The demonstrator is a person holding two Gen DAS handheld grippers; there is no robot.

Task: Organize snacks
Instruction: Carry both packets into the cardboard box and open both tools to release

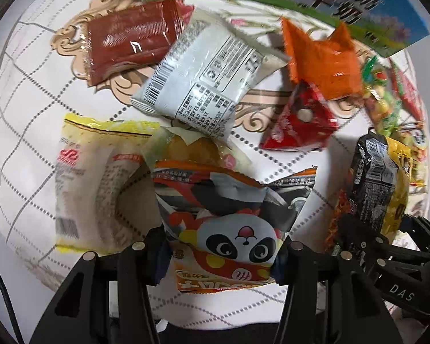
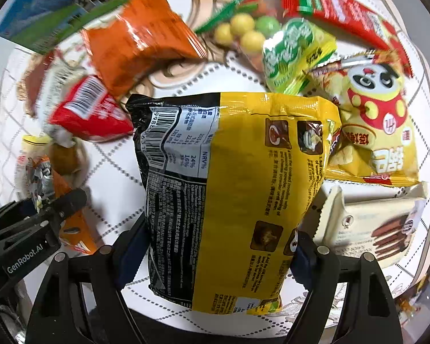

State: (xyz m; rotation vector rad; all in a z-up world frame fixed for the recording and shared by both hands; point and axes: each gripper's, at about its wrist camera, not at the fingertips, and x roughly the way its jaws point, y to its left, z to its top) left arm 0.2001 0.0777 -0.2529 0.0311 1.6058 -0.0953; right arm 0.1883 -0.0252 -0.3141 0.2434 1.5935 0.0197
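my left fingers (image 1: 154, 246): black | panda packet (image 1: 229, 229): orange, white | noodle pack (image 2: 238, 189): yellow, black | bench (image 1: 23, 91): white, grey grid lines

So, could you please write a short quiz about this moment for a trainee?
1. True or false: the right gripper holds the yellow and black packet.
2. What does the left gripper hold?
A) the panda packet
B) the orange packet
C) the white packet
3. Fill in: the box at the far edge shows blue sky and ____ grass.

Key: 1 true; 2 A; 3 green.
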